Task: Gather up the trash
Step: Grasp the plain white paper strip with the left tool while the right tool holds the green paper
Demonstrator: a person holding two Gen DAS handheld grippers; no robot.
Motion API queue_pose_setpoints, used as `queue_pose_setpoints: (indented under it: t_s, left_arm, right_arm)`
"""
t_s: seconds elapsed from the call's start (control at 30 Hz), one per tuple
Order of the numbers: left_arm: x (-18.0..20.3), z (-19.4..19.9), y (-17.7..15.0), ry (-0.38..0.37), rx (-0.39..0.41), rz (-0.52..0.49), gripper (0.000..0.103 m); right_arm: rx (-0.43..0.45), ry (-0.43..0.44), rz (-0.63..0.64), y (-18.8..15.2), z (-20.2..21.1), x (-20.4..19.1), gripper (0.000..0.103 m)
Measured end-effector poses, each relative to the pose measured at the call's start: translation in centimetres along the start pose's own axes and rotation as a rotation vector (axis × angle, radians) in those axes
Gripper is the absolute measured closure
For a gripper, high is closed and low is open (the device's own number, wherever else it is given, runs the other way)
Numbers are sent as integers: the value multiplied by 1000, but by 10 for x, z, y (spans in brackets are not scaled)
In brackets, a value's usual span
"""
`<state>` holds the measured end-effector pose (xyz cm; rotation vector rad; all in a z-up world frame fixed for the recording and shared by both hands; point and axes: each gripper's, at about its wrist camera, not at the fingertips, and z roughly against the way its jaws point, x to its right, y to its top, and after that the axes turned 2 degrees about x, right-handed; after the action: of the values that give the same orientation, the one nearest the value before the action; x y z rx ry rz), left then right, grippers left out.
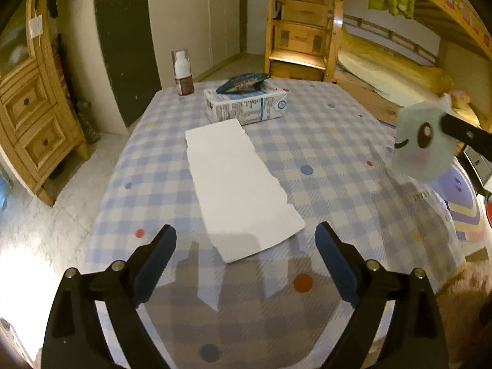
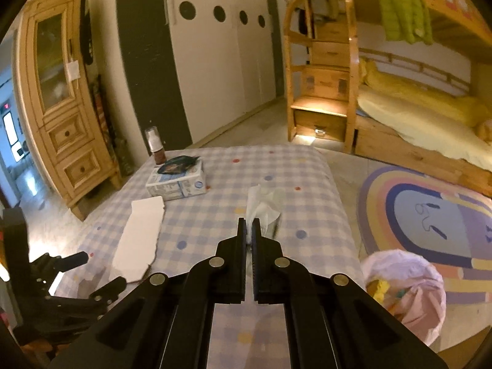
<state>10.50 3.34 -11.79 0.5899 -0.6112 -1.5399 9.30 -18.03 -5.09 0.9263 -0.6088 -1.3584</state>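
Note:
My left gripper (image 1: 246,240) is open and empty, just above the near end of a torn white paper sheet (image 1: 240,184) on the checked tablecloth (image 1: 332,141). My right gripper (image 2: 249,230) is shut on a pale wrapper with a cartoon face (image 1: 424,144), which shows edge-on as crumpled white film (image 2: 261,206) in the right wrist view, held above the table's right side. A milk carton (image 1: 246,107) lies at the far end with a dark snack bag (image 1: 243,83) on top. The paper (image 2: 141,233) and carton (image 2: 176,184) also show in the right wrist view.
A small brown bottle with a clear cap (image 1: 183,73) stands at the table's far left corner. A bin lined with a pink bag (image 2: 406,292) sits on the floor right of the table, on a rainbow rug (image 2: 430,215). A wooden cabinet (image 1: 33,113) stands left, a bunk bed (image 2: 415,113) right.

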Motion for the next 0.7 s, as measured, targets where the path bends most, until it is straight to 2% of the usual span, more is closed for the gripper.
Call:
queue_pose_setpoints:
  t_s: [0.13,0.43,0.53,0.63,0.7]
  left_arm:
    - [7,-11,3,22,-16,35,10]
    - [7,-34,6,70,-79,105,10]
    - [10,-37,6,91,-78,98,10]
    - [11,-35,6,106,-73,92,19]
    - [10,-33,6,110,-71,92,31]
  right_arm:
    - [-5,-1,-6,-4,4,6,100]
    - [7,-1,9,-10,12,5,100]
    - [7,-3,17,-10,13,3,100]
    - [7,-10,24,-12,16,4,100]
    - [7,-10,22,-12,19,4,100]
